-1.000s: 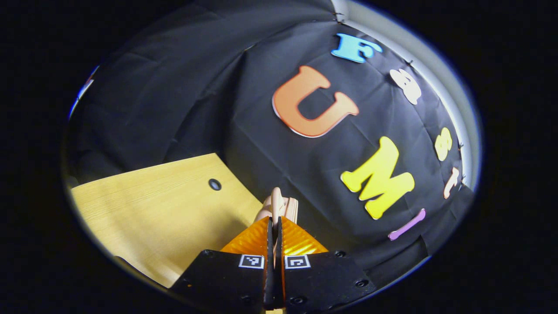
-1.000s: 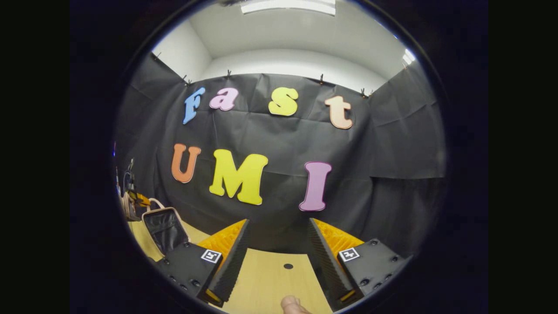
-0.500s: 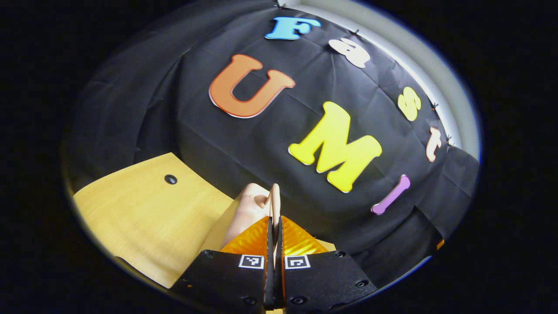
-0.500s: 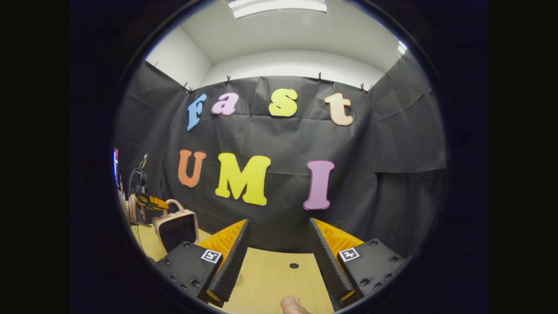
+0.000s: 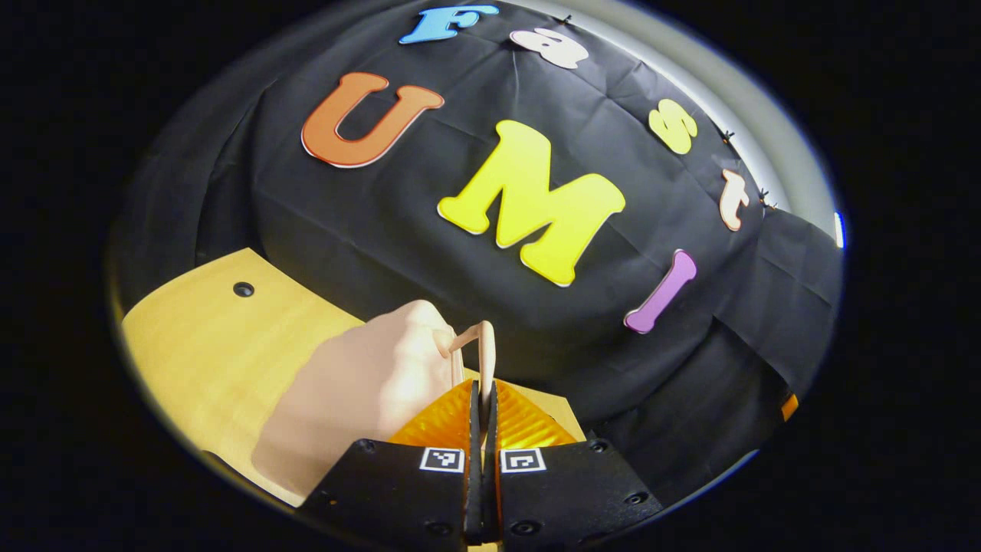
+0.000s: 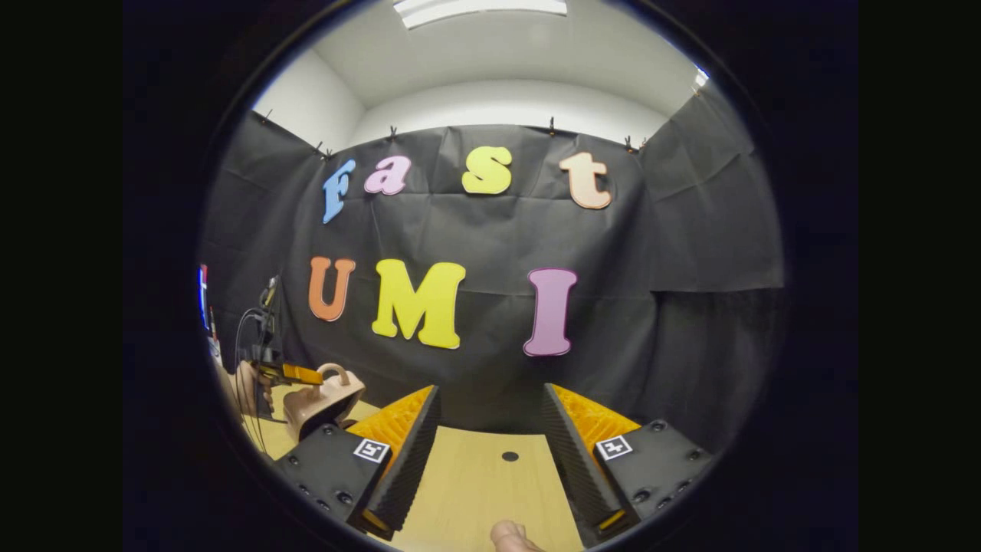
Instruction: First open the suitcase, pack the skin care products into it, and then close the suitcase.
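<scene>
The small pale pink hard-shell suitcase (image 5: 368, 383) lies on the light wooden table (image 5: 207, 337) at its left side, just before the left gripper (image 5: 482, 383), whose fingers are pressed together on the thin pink loop handle (image 5: 477, 345) at the lid's top; in the right gripper view the same case (image 6: 326, 399) shows far left, its lid tipped down and looking close to shut, though whether it is fully seated I cannot tell; the right gripper (image 6: 490, 445) hangs over the near middle of the table with its fingers spread wide and nothing between them; the shell looks stiff, smooth and light, so it may slide on the wood if pushed sideways, and the handle is the natural hold, being slim enough to pinch; nearby are a small dark hole (image 6: 510, 456) in the table and a fingertip (image 6: 510, 535) at the near edge; nothing appears to block the lid.
</scene>
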Motion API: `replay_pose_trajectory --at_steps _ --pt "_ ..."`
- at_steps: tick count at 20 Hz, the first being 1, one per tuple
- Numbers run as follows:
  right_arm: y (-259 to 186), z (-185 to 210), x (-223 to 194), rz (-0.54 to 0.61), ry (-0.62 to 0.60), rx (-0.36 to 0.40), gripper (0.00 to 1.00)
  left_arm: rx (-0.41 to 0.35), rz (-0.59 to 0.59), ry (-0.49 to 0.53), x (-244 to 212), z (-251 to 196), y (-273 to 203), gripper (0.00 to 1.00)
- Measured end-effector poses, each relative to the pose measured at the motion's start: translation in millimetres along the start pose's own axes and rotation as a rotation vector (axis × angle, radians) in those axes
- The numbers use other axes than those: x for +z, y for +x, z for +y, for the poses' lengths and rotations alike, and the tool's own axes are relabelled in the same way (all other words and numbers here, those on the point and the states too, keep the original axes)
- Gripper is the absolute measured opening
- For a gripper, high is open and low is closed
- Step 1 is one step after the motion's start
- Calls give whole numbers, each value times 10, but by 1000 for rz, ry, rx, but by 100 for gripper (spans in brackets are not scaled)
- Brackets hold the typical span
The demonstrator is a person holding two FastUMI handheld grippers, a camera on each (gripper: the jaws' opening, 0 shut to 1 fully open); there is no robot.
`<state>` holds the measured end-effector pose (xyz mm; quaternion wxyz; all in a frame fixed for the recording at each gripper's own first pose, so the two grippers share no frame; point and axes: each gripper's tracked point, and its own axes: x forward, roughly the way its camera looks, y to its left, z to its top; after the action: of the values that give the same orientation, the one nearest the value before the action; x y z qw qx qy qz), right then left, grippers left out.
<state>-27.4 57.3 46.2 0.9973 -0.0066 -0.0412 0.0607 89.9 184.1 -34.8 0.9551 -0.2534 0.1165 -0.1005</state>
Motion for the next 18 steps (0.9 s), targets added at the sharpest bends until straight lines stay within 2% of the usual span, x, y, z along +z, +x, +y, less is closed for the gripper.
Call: replay_pose_trajectory --at_steps 6,18 --pt "-7 -136 -134 40 1 -31 77 -21 94 84 -493 -270 223 4" --pt "25 -248 -349 99 -22 -62 79 33 291 186 -1625 -385 643 4"
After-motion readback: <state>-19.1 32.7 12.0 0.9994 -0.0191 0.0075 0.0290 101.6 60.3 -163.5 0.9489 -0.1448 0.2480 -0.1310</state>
